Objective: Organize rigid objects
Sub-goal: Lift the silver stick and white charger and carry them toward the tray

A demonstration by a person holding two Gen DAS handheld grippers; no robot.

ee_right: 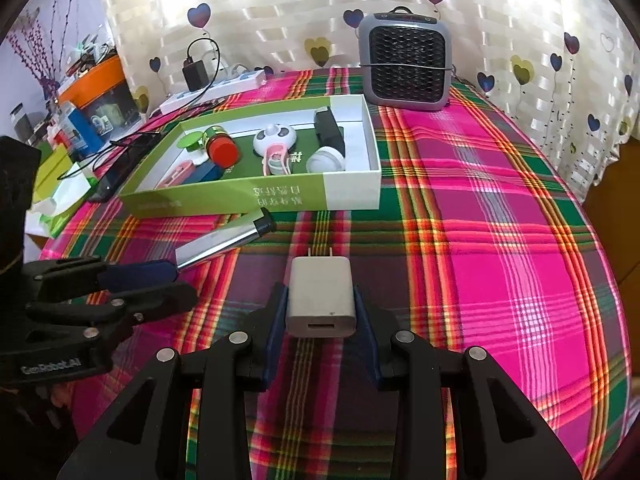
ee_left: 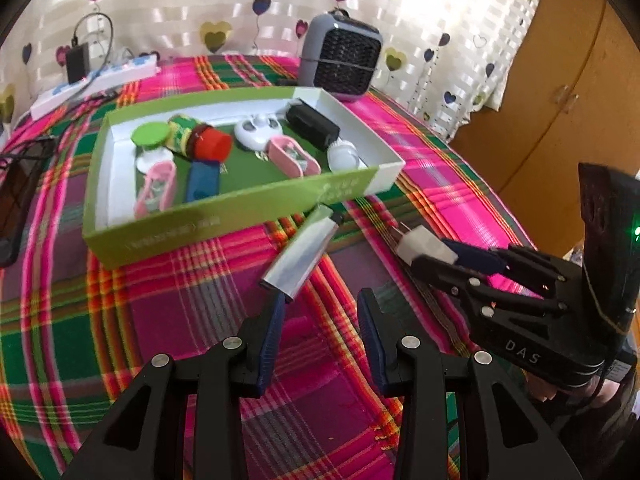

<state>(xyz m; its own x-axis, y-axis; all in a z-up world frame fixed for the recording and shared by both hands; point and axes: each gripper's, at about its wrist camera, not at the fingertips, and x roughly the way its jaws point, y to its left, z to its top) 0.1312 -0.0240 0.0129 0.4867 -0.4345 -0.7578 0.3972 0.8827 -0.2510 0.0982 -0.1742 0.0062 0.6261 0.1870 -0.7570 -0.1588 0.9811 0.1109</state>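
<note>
Right hand-held gripper [ee_right: 321, 308] clamps the charger [ee_right: 321, 298], prongs pointing far toward the box [ee_right: 256, 196]; left hand-held gripper [ee_left: 320, 340] gapes empty beside the tube [ee_left: 300, 256].

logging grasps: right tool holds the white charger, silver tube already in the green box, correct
Not quite. The right tool does hold the charger, but the tube lies on the cloth in front of the box, outside it, as the right wrist view shows.
</note>
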